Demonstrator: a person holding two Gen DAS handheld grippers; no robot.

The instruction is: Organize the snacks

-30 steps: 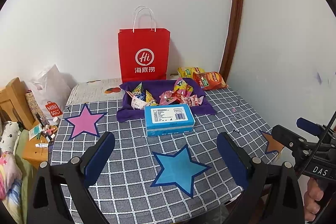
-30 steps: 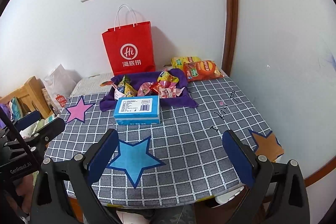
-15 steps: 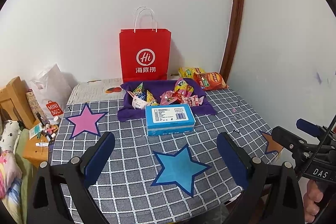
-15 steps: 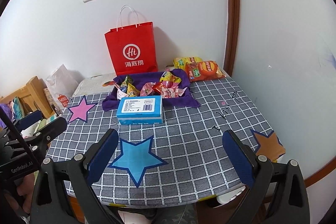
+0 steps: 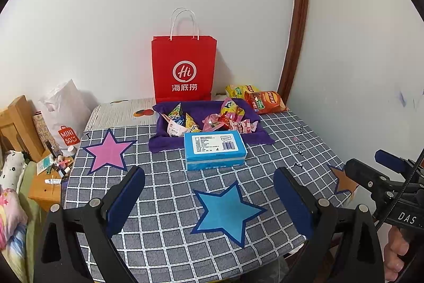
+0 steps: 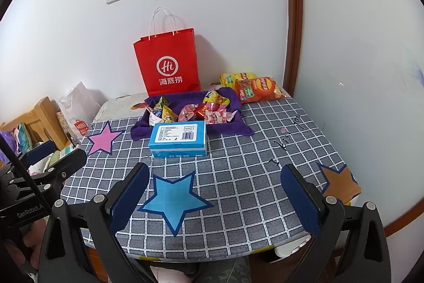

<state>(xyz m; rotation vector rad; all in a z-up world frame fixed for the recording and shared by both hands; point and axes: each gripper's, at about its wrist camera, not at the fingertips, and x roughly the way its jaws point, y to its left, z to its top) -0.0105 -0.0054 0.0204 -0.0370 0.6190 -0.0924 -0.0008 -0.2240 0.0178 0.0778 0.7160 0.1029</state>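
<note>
Left hand-held gripper [image 5: 209,199]: released, jaws wide, empty, hanging over the near edge of the tabletop [image 5: 164,192]. Pink star [image 5: 107,151] far left, well clear of the snacks.

Blue box [image 5: 215,149] sits just in front of the purple tray [image 5: 159,143], touching or nearly so. Risk: it blocks a straight reach; a low pass could shove it into the tray's soft wall and spill the wrapped snacks [image 5: 209,120].

Snacks are small, crinkly and piled; wide jaws may pinch two, or slip off foil.

Red bag [image 5: 184,68] stands behind the tray, light and upright; a bump could tip it.

Chip bags [image 5: 261,100] far right, by the wall; squeezing hard would crush them.

Right hand-held gripper [image 6: 212,196]: released, empty, near the left one; they could collide.
</note>
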